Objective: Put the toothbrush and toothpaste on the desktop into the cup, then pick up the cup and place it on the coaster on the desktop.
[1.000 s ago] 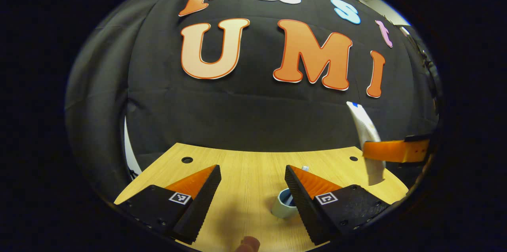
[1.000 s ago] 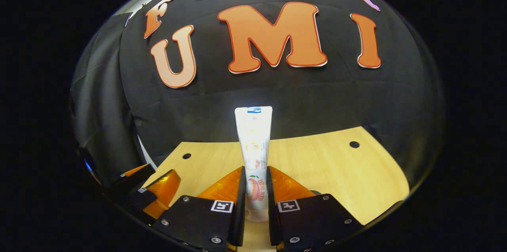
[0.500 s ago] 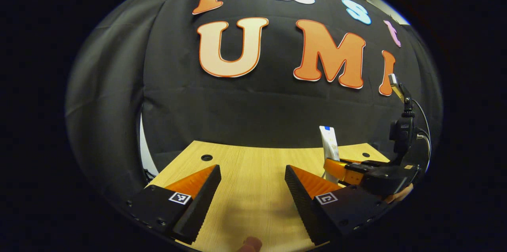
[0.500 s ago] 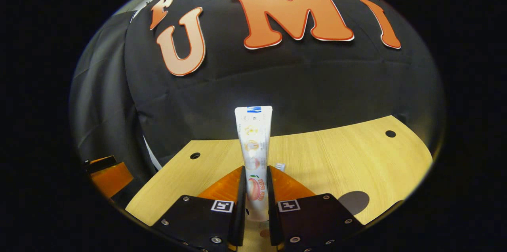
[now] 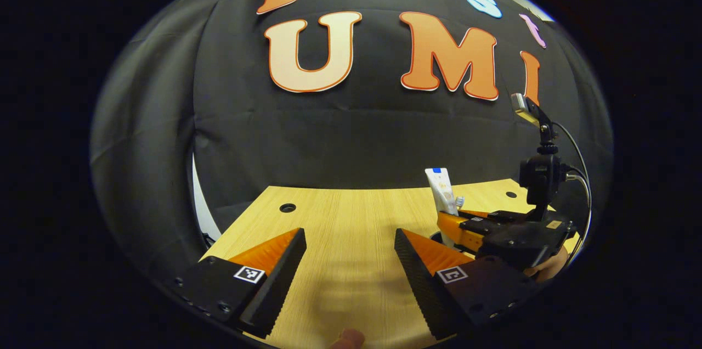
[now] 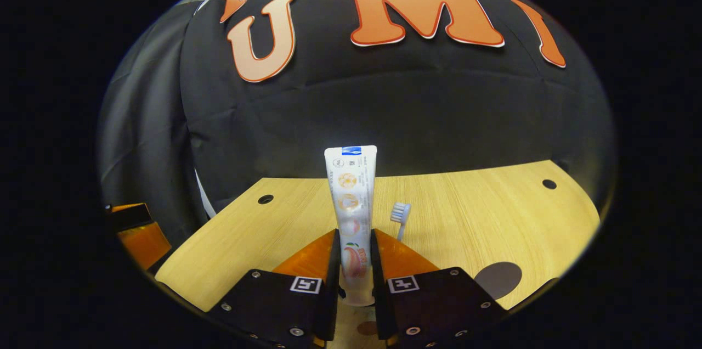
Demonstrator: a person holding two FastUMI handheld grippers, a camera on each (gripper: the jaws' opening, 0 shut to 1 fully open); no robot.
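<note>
Wooden desktop [image 6: 482, 217] against black cloth [image 6: 439, 107]

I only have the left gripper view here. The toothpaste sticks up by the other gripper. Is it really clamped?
Observer: Yes. In the right gripper view, both fingers of the right gripper press on the toothpaste, which is upright with its cap down.
Operator: Is the coaster anywhere?
Observer: A dark round disc, likely the coaster, lies bare on the desk, to the right of those fingers.
Operator: And the toothbrush?
Observer: The toothbrush stands head up just right of the toothpaste. Its handle drops behind a finger.
</note>
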